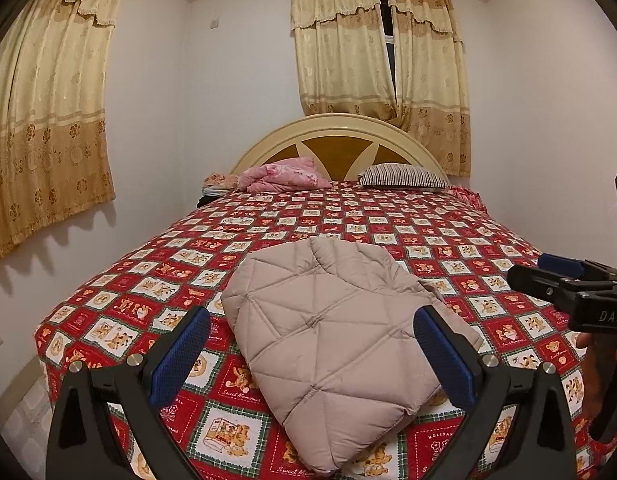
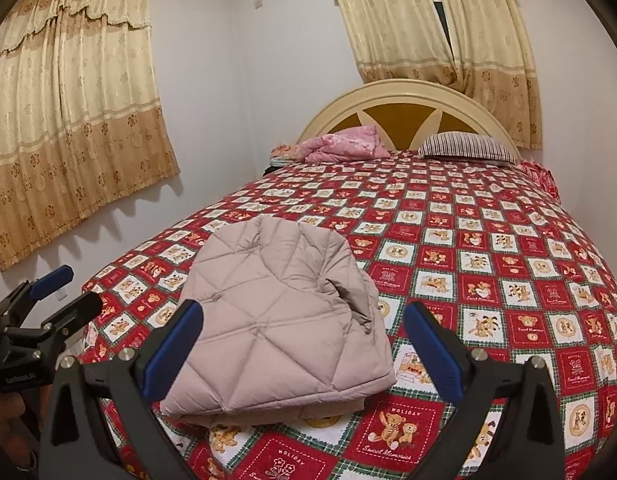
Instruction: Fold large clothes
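Beige quilted jacket [image 1: 340, 344] lay folded on the bed [image 1: 448, 240] near its foot; left tongs [image 1: 312, 354] and right tongs [image 2: 302, 350] hovered above it, both spread, empty.

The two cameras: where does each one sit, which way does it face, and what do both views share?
Left wrist: sits on the left gripper, near the foot of the bed, facing the headboard; its own open fingers frame the folded jacket; the right gripper shows at right.
Right wrist: sits on the right gripper, facing the same way; its own open fingers show, and the left gripper at left.
Shared: the jacket, bed, headboard, striped pillow, curtains.
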A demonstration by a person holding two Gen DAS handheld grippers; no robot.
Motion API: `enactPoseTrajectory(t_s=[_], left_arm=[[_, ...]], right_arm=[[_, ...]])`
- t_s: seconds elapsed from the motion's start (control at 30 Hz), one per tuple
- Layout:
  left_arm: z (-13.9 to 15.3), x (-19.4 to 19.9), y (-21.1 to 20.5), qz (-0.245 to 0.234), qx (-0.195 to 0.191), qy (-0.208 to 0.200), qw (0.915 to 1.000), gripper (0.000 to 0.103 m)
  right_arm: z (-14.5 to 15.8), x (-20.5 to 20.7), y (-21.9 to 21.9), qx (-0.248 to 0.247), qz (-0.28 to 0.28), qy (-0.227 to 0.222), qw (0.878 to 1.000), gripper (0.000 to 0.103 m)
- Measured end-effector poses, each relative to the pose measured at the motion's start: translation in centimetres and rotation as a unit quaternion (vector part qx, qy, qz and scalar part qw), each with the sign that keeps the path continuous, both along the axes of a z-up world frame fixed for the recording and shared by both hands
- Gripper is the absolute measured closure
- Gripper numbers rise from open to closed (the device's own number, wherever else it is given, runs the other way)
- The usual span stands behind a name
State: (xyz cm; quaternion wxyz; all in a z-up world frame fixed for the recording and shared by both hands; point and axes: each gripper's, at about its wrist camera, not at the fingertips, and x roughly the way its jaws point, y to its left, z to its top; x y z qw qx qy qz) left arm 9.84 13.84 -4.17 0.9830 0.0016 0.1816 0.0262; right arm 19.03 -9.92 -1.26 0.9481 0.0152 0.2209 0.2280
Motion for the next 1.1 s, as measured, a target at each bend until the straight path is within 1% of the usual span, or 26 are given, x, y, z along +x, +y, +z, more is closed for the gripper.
enactPoseTrajectory(t_s=[0.13,0.37,0.63,0.9,0.97,1.1], left_arm=[[-0.2,0.1,-0.1,0.0,0.0,0.002,1.0,0.001],[-0.2,0.0,-0.4,-0.002,0.003,0.001,1.0,0.001],[-0.5,0.1,-0.9,-0.004,0.013,0.005,0.9999,0.001],[-0.5,0.3,-1.0,-0.004,0.012,0.012,0.9999,0.001],[-0.4,0.2,-1.1,-0.007,0.014,0.01,0.9998,0.001],[0.0,-0.1,-1.3,0.002,0.023,0.002,0.9997,0.001]], right_arm=[[0.4,-0.7,-0.2,-0.005,-0.001,-0.008,1.0,0.0],[1.0,-1.5,-1.2,0.001,-0.004,-0.02,1.0,0.0],[1.2,-1.7,-1.6,0.004,-0.004,-0.022,1.0,0.0],[1.2,-2.0,-1.6,0.004,-0.003,-0.023,1.0,0.0],[1.2,-1.9,-1.6,0.003,-0.002,-0.023,1.0,0.0],[1.4,-2.3,-1.6,0.006,-0.003,-0.032,0.999,0.0]])
